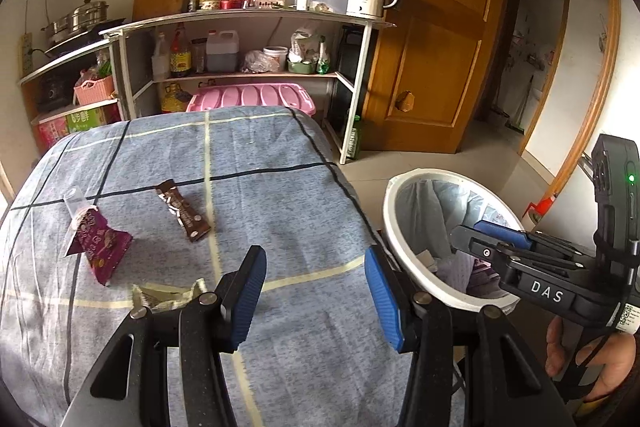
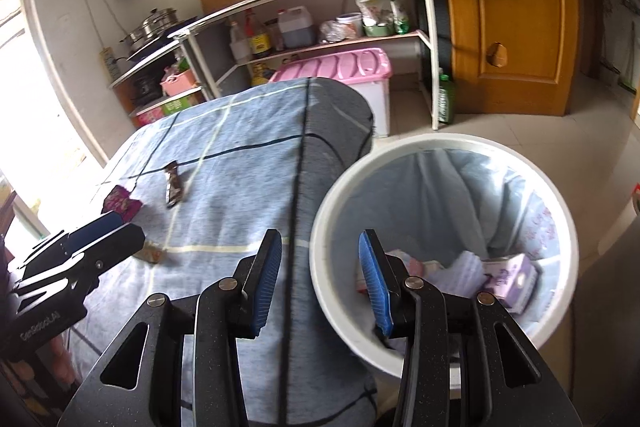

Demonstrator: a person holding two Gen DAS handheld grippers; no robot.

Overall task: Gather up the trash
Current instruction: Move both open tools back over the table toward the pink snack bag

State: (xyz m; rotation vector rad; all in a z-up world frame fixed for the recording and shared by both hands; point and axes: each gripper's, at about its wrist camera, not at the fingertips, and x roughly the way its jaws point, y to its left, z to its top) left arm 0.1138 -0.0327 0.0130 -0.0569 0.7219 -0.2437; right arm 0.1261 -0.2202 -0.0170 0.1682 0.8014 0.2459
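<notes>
While half-hidden tan wrapper [image 1: 168, 297] lies behind left gripper [image 1: 316, 291] | both grippers parted, empty | right gripper [image 2: 320, 279]

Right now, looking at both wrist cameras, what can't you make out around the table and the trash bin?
- Tan wrapper: left wrist view, partly behind the left tongs; right wrist view, partly behind them too.
- Trash bin contents: left wrist view, partly covered by the right tongs; its base is hidden in both views.
- Print on the purple packet and brown wrapper: too small to read.
- Window side: right wrist view, washed out by glare.
</notes>
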